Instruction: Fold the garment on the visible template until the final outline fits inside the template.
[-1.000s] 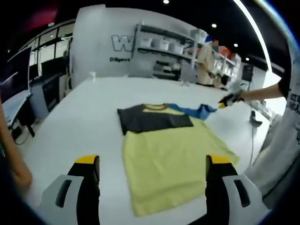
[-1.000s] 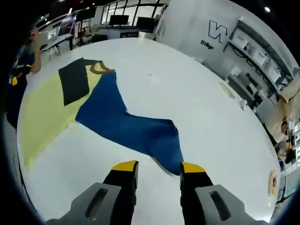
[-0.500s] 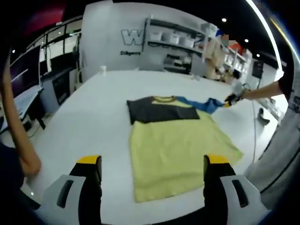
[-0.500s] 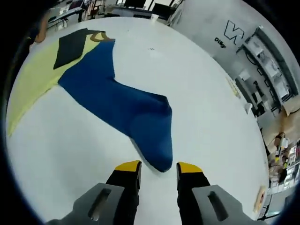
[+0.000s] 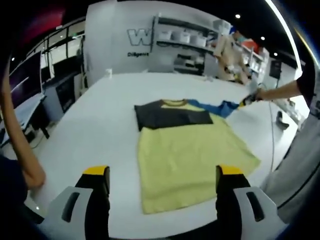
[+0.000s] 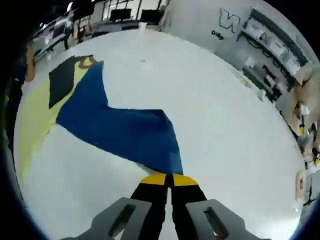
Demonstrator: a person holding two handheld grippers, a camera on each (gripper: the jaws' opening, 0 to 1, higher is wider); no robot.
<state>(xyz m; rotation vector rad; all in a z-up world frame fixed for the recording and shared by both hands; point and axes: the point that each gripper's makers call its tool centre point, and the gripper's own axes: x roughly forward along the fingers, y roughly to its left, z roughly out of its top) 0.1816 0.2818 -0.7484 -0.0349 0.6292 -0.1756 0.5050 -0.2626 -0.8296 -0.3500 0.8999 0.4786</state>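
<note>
A long-sleeved shirt lies flat on the white table [image 5: 100,115]. Its yellow body [image 5: 190,160] faces me, and a dark sleeve [image 5: 172,116] is folded across the chest. The blue sleeve [image 5: 215,107] stretches out to the right. My left gripper [image 5: 162,174] hovers open near the hem, holding nothing. In the left gripper view my right gripper [image 5: 248,100] shows far off at the sleeve's end. In the right gripper view my right gripper [image 6: 169,180] is shut on the cuff of the blue sleeve [image 6: 125,130], which runs back to the yellow body [image 6: 30,120] and dark sleeve [image 6: 62,82].
The table's near edge [image 5: 60,200] runs just in front of my left gripper. A person's arm [image 5: 22,150] is at the left edge. Shelves with boxes [image 5: 185,45] line the back wall, and a person [image 5: 230,55] stands there. Desks with monitors [image 5: 30,85] are at the left.
My right gripper's jaws, open around the blue sleeve's cuff before, have shut on it. My left gripper stays open over the hem; its view has shifted only slightly.
</note>
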